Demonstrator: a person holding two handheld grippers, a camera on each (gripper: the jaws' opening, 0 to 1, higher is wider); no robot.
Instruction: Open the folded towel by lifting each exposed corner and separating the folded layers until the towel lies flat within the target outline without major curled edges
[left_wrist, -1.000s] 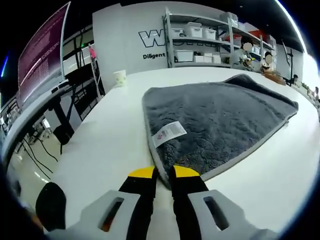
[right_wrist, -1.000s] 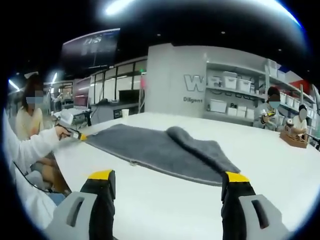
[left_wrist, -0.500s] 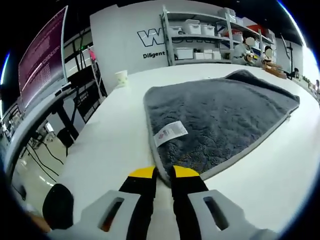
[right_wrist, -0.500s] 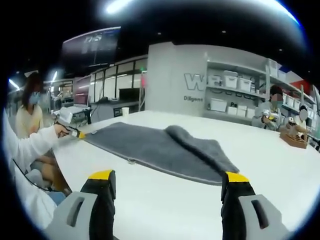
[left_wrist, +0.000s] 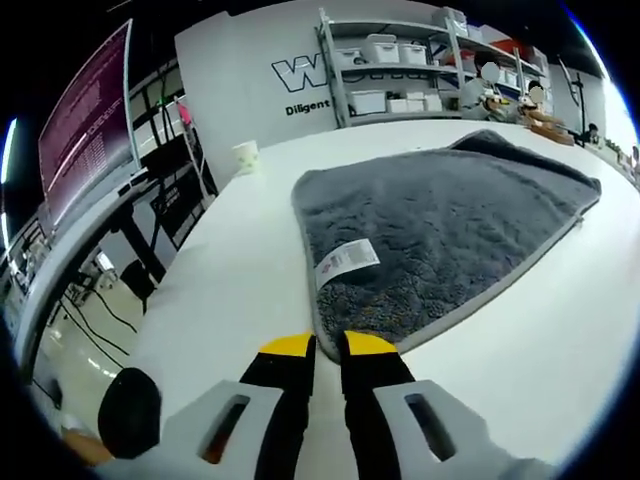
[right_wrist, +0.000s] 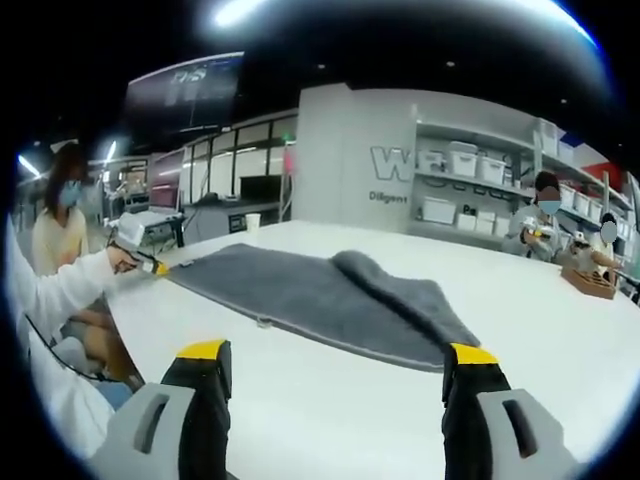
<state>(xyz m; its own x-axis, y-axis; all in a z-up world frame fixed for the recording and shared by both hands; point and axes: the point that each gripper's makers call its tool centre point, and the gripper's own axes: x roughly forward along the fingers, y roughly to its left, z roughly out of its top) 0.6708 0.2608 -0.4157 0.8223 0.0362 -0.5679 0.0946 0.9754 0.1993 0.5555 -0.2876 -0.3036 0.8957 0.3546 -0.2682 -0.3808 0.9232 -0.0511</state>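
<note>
**Left gripper pinches towel corner; right gripper spread wide**

The grey towel (left_wrist: 440, 215) lies on the white table (left_wrist: 240, 270), one fold bunched along its far side. The left gripper (left_wrist: 328, 346) has its jaws clamped on the near corner, close to the table's edge, by the white label (left_wrist: 347, 258). The right gripper (right_wrist: 338, 352) hangs clear of the towel, jaws wide apart. A paper cup (left_wrist: 244, 157) stands near the table's far edge.

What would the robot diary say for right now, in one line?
left gripper: shut on towel corner | right gripper: open, off towel | towel: far end folded over | table
</note>
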